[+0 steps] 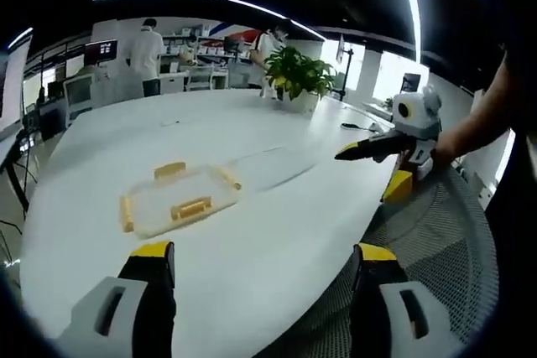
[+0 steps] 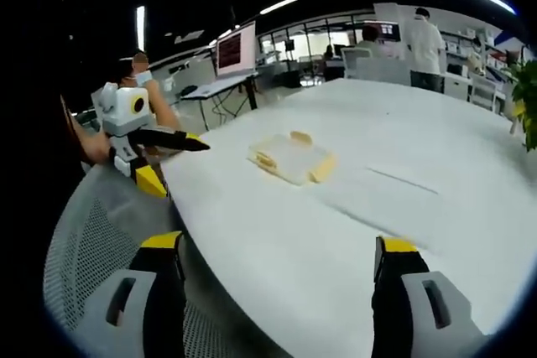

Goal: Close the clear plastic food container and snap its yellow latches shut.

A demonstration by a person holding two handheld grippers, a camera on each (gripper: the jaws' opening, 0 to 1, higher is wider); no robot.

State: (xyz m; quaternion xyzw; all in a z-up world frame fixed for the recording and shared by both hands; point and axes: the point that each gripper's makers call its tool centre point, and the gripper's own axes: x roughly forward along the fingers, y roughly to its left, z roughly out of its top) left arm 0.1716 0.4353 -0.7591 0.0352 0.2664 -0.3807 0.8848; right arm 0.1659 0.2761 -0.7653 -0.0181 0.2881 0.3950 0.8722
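Note:
The clear plastic food container [image 1: 180,199] lies flat on the white table [image 1: 252,132], its yellow latches sticking out from its sides. I cannot tell whether the lid is seated. My left gripper [image 1: 263,251] is open, short of the container and near the table's edge, holding nothing. Off to the side a hand holds my right gripper [image 1: 346,154] over the table's rim. In the right gripper view the container [image 2: 292,157] sits ahead of the open, empty right gripper [image 2: 278,243], and the left gripper [image 2: 200,145] reaches in from the left.
A grey mesh chair [image 1: 436,232] stands close under the table's edge, also visible as mesh chair [image 2: 92,232]. A potted plant [image 1: 298,73] stands at the far side, and a small dark object [image 1: 357,126] lies nearby. People and desks with monitors fill the background.

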